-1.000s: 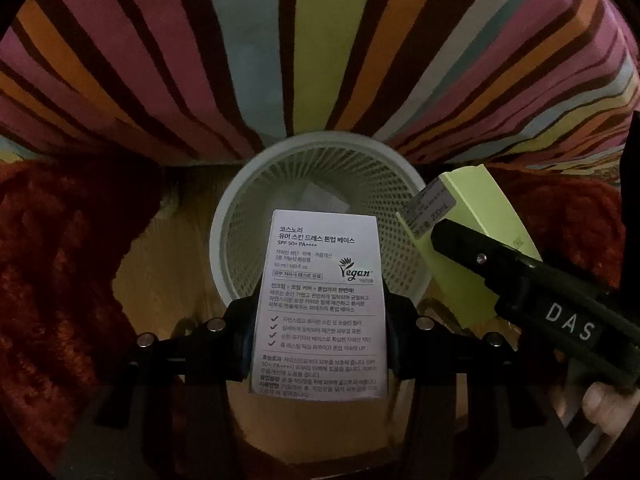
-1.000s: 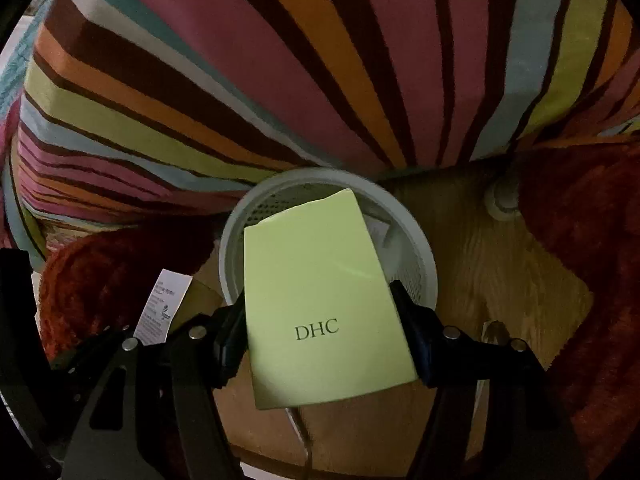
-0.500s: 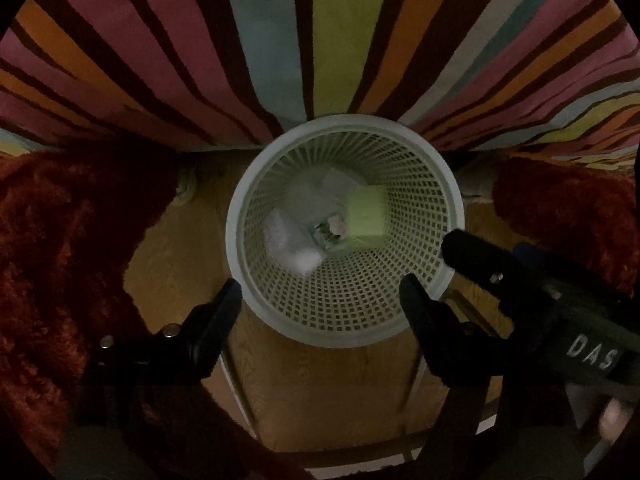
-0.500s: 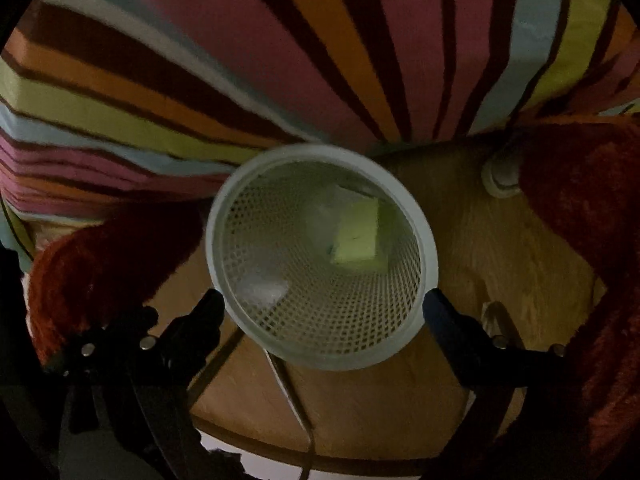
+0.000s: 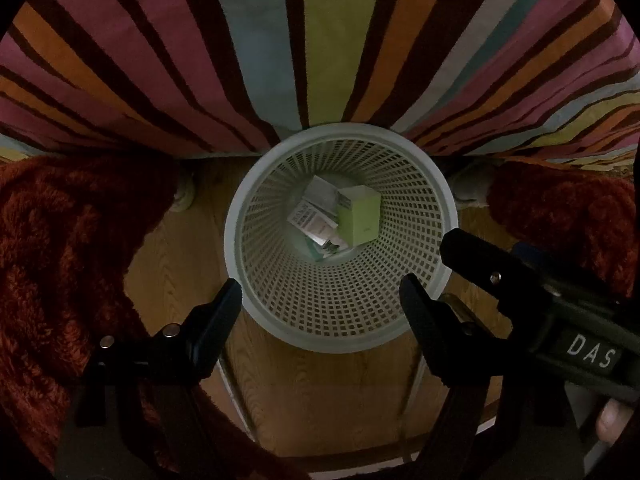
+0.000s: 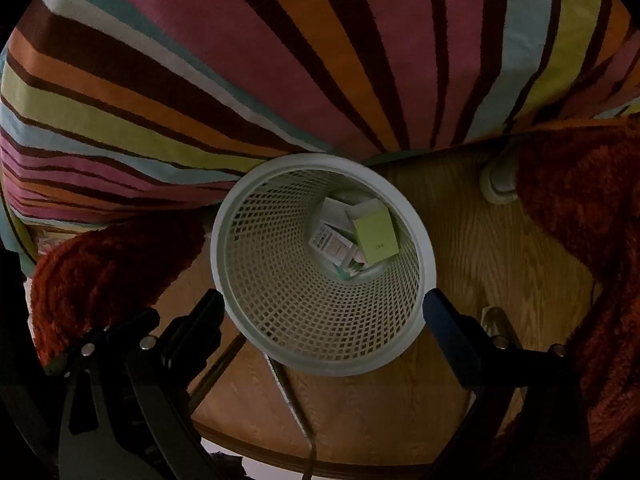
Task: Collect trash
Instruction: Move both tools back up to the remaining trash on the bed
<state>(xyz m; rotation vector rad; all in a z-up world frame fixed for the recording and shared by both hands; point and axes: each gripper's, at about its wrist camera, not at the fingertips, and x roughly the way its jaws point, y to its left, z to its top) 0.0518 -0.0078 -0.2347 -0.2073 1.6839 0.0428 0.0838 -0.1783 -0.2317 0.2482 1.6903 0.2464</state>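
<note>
both tongs, left gripper [image 5: 320, 288] and right gripper [image 6: 322, 300], gape apart and empty; green box [image 5: 359, 219] lies mid-frame in the basket [image 5: 264, 208].

Both wrist views looked steeply down from close above into the same white mesh basket [image 5: 340, 320] [image 6: 320, 336], lens behind spread black fingers. Left view sat squarely over it, catching the right gripper [image 5: 520, 292] at its right edge; right view leaned in from the side. Shared also: striped fabric [image 5: 320, 40] [image 6: 280, 60], wooden floor [image 5: 320, 392] [image 6: 480, 248].
</note>
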